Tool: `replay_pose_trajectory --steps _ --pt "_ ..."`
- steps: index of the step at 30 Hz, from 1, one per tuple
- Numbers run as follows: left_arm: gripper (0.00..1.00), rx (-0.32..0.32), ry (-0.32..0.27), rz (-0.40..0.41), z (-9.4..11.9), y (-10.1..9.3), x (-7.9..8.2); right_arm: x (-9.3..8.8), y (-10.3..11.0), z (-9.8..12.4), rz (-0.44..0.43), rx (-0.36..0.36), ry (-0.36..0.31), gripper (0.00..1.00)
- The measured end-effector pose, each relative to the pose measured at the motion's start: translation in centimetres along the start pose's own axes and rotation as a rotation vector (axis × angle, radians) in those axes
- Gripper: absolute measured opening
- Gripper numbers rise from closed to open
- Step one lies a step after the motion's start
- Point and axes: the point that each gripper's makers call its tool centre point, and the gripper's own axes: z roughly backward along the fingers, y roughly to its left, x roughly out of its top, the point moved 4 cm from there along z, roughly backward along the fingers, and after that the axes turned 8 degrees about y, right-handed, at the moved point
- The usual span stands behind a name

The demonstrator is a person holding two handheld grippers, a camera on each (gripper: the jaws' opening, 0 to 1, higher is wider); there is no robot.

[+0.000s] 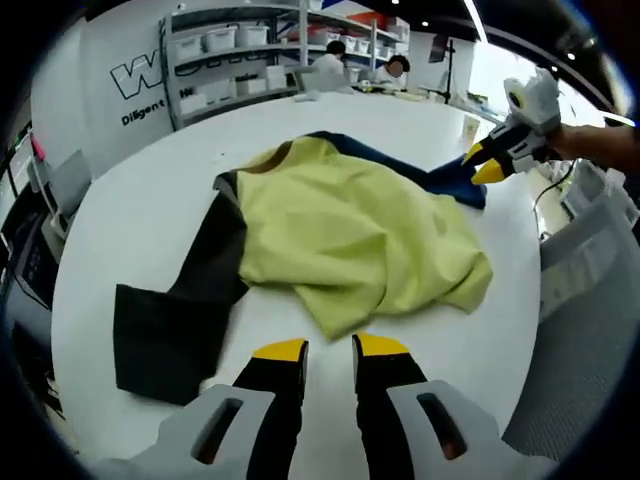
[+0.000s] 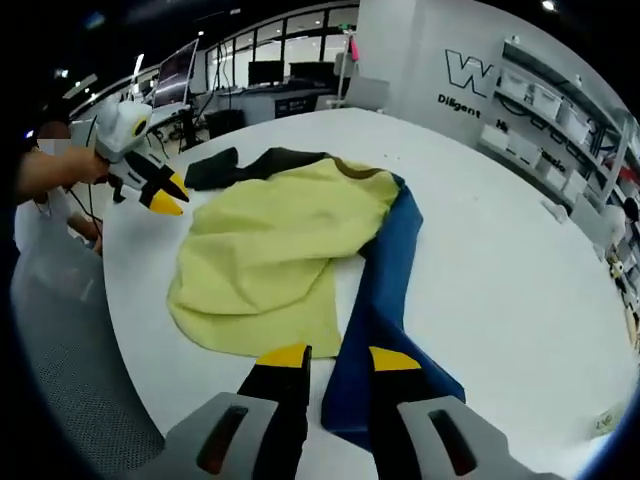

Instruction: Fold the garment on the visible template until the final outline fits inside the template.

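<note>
The garment (image 1: pixel 350 235) lies crumpled near the middle of the white round bench (image 1: pixel 150 180), a yellow body with one black sleeve (image 1: pixel 175 320) and one blue sleeve (image 2: pixel 385 330) running off toward opposite edges. No marked template outline can be made out on the bench top, so I cannot tell how the cloth sits against it.

The left tool (image 1: pixel 330 348) hovers just short of the yellow hem with its yellow-tipped jaws a little apart, gripping nothing. The right tool (image 2: pixel 335 357) stands at the end of the blue sleeve, jaws apart; the cloth lies under and between them, but whether it is pinched I cannot tell.

Risks, as I judge them: the yellow body is bunched in soft, rumpled folds, so a grip at the hem could catch two layers and drag the whole heap instead of spreading it. The blue sleeve ends near the bench edge; a pull outward could slide it over the rim and out of sight. The bench top looks smooth and slick, so the fabric is likely to slip rather than stay put while one side is lifted.

The fabric looks like a thin, matte knit, limp, with a darker collar band at the neck (image 2: pixel 345 165).
</note>
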Motion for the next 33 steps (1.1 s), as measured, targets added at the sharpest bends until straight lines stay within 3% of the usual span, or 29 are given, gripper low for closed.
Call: replay_pose_trajectory --steps 9,22,25,28,33 --pt "0.25 -0.022 0.039 0.004 -1.2 0.3 -0.2 -0.5 0.7 -1.7 0.019 0.033 0.014 0.17" --pt "0.22 -0.048 0.049 -0.001 -2.2 0.1 0.0 -0.9 0.6 -3.2 0.008 0.033 0.027 0.15" --pt "0.20 -0.057 0.059 -0.016 -2.5 -0.2 0.1 -0.9 0.8 -3.6 -0.001 0.031 0.027 0.14" --pt "0.11 -0.064 0.061 -0.042 -2.5 -0.5 0.2 -1.0 0.8 -4.0 0.001 0.018 0.031 0.13" --pt "0.10 -0.070 0.058 -0.006 -1.6 -0.4 0.3 -0.8 0.4 -4.0 0.001 -0.018 0.036 0.07"
